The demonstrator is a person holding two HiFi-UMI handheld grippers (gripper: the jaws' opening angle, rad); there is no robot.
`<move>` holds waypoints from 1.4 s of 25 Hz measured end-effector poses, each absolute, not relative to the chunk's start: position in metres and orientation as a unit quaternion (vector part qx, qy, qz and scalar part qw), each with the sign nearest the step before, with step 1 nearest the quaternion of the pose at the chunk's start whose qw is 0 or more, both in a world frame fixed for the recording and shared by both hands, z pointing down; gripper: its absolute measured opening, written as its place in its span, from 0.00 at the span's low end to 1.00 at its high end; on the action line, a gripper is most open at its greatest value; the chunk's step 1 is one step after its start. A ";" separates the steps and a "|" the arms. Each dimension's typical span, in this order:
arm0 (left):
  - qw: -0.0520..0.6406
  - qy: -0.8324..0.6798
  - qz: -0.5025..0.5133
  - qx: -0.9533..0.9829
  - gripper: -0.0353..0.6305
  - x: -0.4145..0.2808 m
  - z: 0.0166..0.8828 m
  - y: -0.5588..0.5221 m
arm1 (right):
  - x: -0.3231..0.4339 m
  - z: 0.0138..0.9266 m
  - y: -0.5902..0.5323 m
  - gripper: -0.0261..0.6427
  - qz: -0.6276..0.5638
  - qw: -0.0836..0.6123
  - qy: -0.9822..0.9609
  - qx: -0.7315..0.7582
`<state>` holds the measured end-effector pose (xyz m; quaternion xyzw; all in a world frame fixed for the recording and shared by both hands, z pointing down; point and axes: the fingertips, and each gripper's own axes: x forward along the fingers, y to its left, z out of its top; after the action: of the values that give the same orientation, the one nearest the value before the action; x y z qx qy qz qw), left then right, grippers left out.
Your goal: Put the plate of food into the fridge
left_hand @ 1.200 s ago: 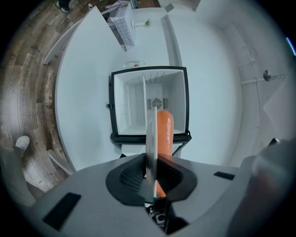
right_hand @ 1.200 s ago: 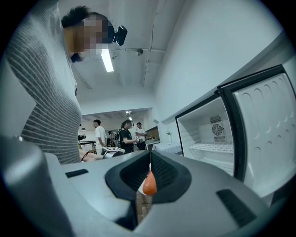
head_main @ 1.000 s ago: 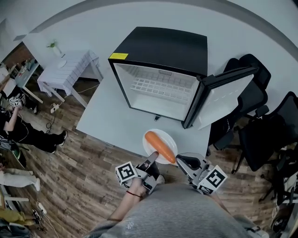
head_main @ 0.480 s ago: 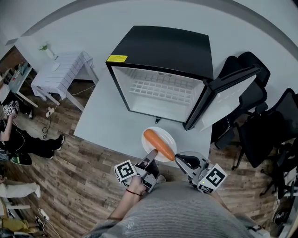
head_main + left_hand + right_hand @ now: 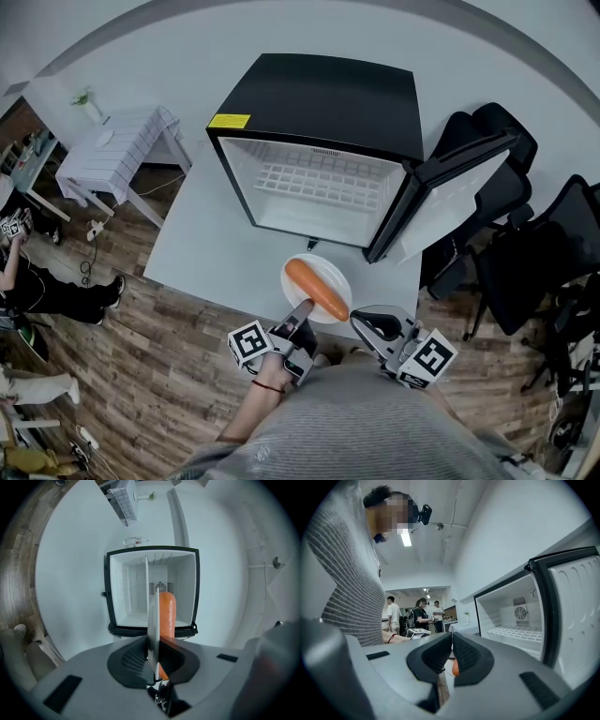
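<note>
A white plate carrying a long orange piece of food sits at the near edge of the grey table, in front of the open black fridge. My left gripper is shut on the plate's near rim. In the left gripper view the plate stands edge-on between the jaws, with the food to its right and the fridge straight ahead. My right gripper hovers just right of the plate, jaws together and empty.
The fridge door swings out to the right. A white wire shelf lies inside. Black office chairs stand to the right. A small white table is at the left. People stand in the room behind.
The head view has shifted a little. The left gripper keeps its hold on the plate and the right gripper stays beside it.
</note>
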<state>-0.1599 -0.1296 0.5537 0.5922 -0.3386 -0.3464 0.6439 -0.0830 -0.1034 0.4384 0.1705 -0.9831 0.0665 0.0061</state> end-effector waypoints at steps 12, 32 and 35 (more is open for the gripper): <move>0.637 -0.369 -0.346 0.581 0.13 -0.159 0.559 -0.135 | -0.067 0.436 -0.106 0.06 0.070 0.000 -0.985 0.159; 0.621 -0.394 -0.367 0.569 0.13 -0.176 0.563 -0.203 | -0.031 0.444 -0.103 0.06 0.076 -0.005 -0.981 0.177; 0.621 -0.395 -0.370 0.567 0.13 -0.177 0.565 -0.216 | -0.027 0.446 -0.103 0.06 0.078 -0.004 -0.980 0.181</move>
<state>-0.1772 -0.2164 0.5650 0.5666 -0.3955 -0.3699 0.6210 -0.0267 -0.1029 0.4458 0.1810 -0.9804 0.0783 -0.0043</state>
